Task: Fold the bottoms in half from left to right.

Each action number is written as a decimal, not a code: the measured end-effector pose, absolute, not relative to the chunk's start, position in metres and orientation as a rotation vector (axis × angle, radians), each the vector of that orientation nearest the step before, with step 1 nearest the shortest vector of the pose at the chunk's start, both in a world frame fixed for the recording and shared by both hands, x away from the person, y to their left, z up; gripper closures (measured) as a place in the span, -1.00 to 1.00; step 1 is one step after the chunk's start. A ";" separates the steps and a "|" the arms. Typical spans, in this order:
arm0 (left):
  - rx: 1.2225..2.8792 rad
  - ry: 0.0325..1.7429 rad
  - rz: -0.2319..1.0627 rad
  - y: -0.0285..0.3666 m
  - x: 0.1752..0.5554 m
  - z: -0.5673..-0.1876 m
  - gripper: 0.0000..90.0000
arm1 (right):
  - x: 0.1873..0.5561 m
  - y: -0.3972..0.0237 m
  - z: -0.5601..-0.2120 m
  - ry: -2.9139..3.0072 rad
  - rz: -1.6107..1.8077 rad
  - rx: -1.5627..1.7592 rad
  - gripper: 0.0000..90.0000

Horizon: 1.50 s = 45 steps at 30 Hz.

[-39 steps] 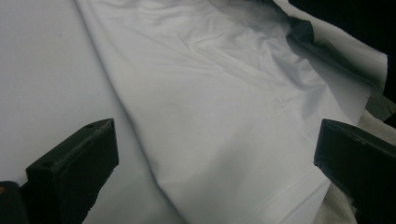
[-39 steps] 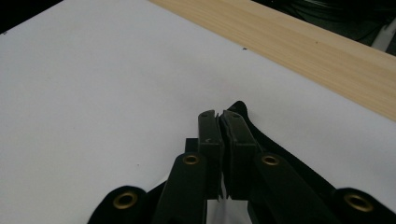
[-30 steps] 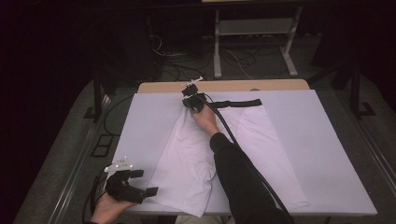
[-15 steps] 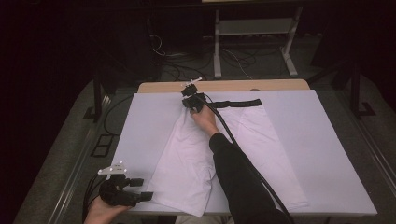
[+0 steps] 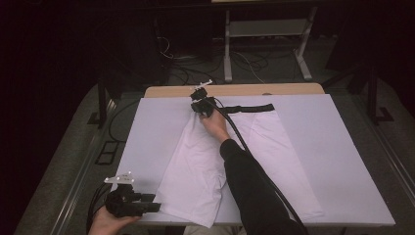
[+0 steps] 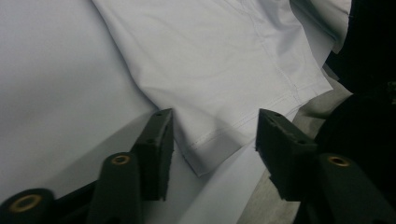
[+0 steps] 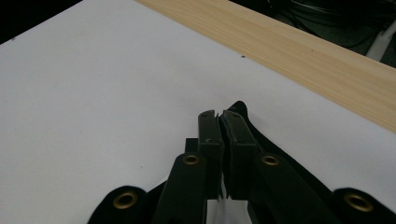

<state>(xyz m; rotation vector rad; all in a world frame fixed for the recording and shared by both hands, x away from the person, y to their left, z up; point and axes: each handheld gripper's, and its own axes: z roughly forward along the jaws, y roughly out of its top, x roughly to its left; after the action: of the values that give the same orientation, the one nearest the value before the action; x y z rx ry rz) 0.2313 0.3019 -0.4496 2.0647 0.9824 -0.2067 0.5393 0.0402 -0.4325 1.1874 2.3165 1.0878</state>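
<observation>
White shorts [image 5: 205,161] with a black waistband [image 5: 252,108] lie flat on the white-covered table [image 5: 342,147]. At the far side my right gripper [image 5: 200,108] is shut on the waistband's left end; in the right gripper view the jaws [image 7: 217,114] stand pressed together over the black band [image 7: 280,149]. At the near left edge my left gripper [image 5: 155,207] points at the hem of the left leg. Its jaws [image 6: 215,119] have just been closing and stand on either side of the hem corner [image 6: 205,158] without pressing on it.
A strip of bare wooden tabletop [image 5: 274,89] shows beyond the white cover. The person's dark sleeve [image 5: 249,186] crosses the shorts, with the right gripper's cable [image 5: 244,147] along it. A metal frame [image 5: 266,44] and cables stand on the floor behind the table.
The left gripper's jaws have narrowed and it has shifted slightly toward the near edge at the hem corner. The right gripper and the shorts have stayed in place.
</observation>
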 end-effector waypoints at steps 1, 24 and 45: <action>2.060 0.989 -0.213 0.303 0.232 -0.450 0.17 | 0.539 0.040 -0.432 2.316 1.089 1.186 0.90; 2.106 0.847 -0.162 0.287 0.231 -0.433 0.92 | 0.537 0.033 -0.423 2.316 1.130 1.174 0.90; 2.152 0.666 -0.166 0.243 0.227 -0.407 0.95 | 0.538 0.009 -0.401 2.291 1.185 1.179 0.90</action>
<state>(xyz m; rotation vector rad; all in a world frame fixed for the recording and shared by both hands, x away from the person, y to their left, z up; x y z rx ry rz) 0.2268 0.2431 -0.4067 2.1517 0.6655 -0.1660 0.5385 0.0086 -0.4005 1.1792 2.2914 1.1846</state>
